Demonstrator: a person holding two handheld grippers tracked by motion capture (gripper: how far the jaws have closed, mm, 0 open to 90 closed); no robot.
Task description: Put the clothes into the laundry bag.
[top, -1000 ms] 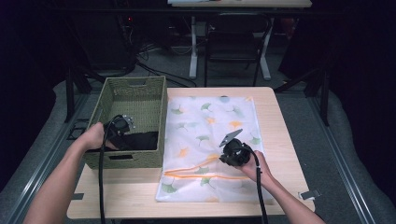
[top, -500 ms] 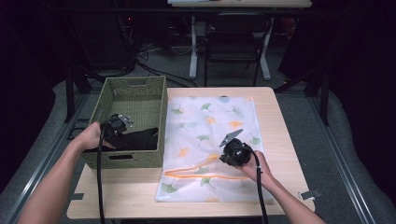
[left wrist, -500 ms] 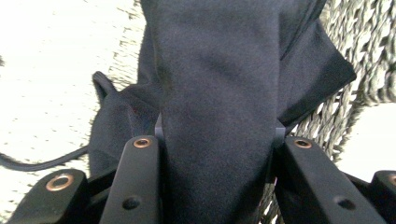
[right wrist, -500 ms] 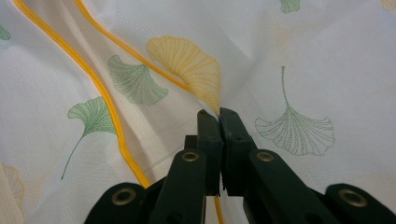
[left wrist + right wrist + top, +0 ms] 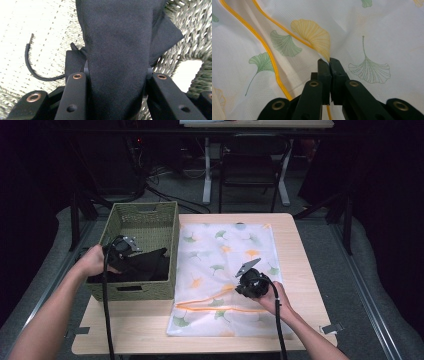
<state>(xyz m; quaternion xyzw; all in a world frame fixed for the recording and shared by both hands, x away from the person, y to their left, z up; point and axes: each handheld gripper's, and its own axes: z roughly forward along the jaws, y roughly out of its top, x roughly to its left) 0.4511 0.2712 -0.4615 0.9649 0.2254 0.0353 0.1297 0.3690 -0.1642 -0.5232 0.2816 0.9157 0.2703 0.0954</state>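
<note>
Inside the green woven basket (image 5: 171,239) at the left of the wooden table (image 5: 300,250), a black garment (image 5: 145,266) is lying bunched against the near wall, and the left gripper (image 5: 131,251) is gripping a fold of it. Seen from the left gripper view, the dark cloth (image 5: 117,55) is filling the gap between the two black jaws, which have just been closing and are now pressing on it from both sides, while a thin black drawstring (image 5: 31,65) is curling over the pale woven floor of the basket (image 5: 42,30). From above, the person's left hand (image 5: 92,261) is holding that gripper over the basket's left rim, its cable trailing down toward the near edge of the table. Just to the right of the basket, a white laundry bag (image 5: 225,255) printed with green and yellow ginkgo leaves is lying flat, covering much of the tabletop, with an orange zipper line (image 5: 210,296) running across its near end. The right gripper (image 5: 246,282) is resting on this bag near the zipper, held by the person's right hand (image 5: 272,299). Along the right gripper view, its jaws are standing tight together, pinching a small raised pleat of the thin white fabric (image 5: 387,37) at their tips, just below a yellow ginkgo leaf (image 5: 313,33), with the orange zipper line (image 5: 265,47) passing to the left.
</note>
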